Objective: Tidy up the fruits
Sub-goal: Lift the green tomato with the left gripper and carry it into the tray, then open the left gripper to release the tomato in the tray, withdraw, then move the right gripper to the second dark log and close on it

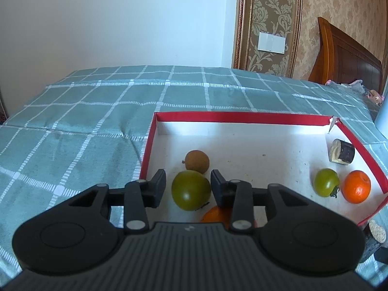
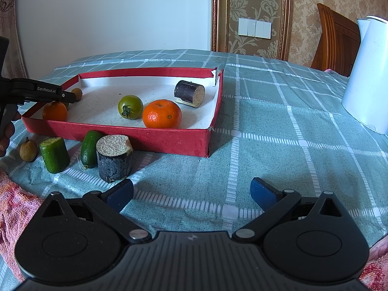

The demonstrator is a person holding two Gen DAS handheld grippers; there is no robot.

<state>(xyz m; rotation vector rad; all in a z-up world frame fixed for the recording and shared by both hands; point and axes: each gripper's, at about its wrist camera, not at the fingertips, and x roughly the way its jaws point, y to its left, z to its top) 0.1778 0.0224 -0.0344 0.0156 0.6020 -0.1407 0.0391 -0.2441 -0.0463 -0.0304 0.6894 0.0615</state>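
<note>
A green tomato [image 1: 190, 190] sits inside the red tray [image 1: 242, 116], between the left gripper [image 1: 188, 186]'s part-open jaws, seemingly untouched; the right gripper [image 2: 191, 191] hovers wide open and empty over the checked tablecloth [image 2: 278, 133]

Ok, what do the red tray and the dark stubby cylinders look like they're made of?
The red tray looks like cardboard with a matte red paper covering and a white lining: its far corner is torn open and shows white. The dark cylinders, one in the tray and one outside it, look like cut sugarcane: dull purple-black rind and pale fibrous, grainy cut ends. That is only a guess.
</note>
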